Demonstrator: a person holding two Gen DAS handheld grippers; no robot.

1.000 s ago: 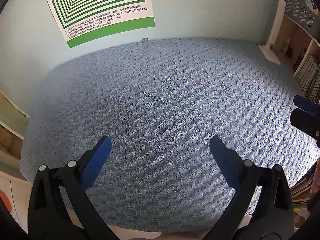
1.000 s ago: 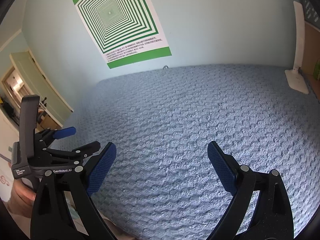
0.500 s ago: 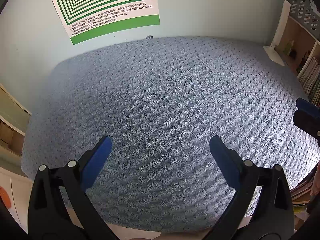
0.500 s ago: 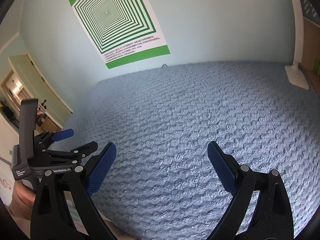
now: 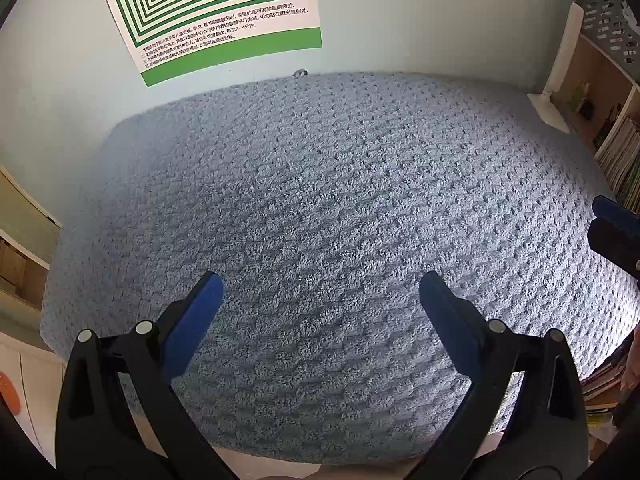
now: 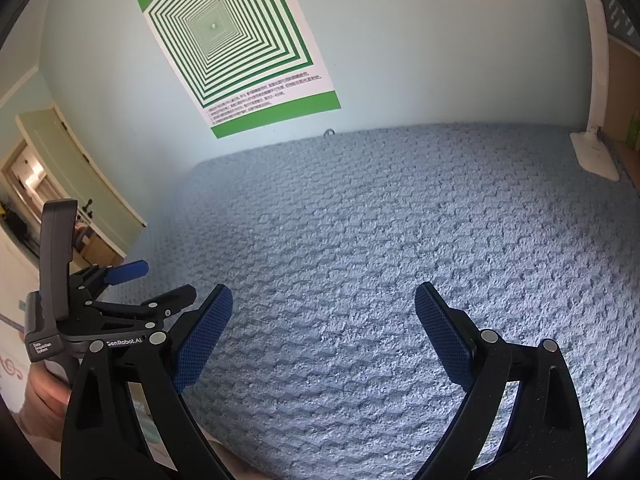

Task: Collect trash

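No trash shows in either view. My left gripper (image 5: 320,300) is open and empty, held over the near part of a blue textured mat (image 5: 340,208). My right gripper (image 6: 324,312) is open and empty over the same mat (image 6: 380,240). The left gripper also shows at the left edge of the right wrist view (image 6: 132,284), its jaws apart. A blue fingertip (image 5: 616,212) of the right gripper shows at the right edge of the left wrist view.
A green and white poster (image 6: 240,52) hangs on the pale blue wall behind the mat. A white lamp base (image 6: 596,156) stands at the mat's far right corner. A shelf with books (image 5: 616,148) is to the right. A doorway (image 6: 36,184) is at the left.
Both views have shifted slightly, as if both grippers tilted down and drew back a little. Both grippers stay open and empty.
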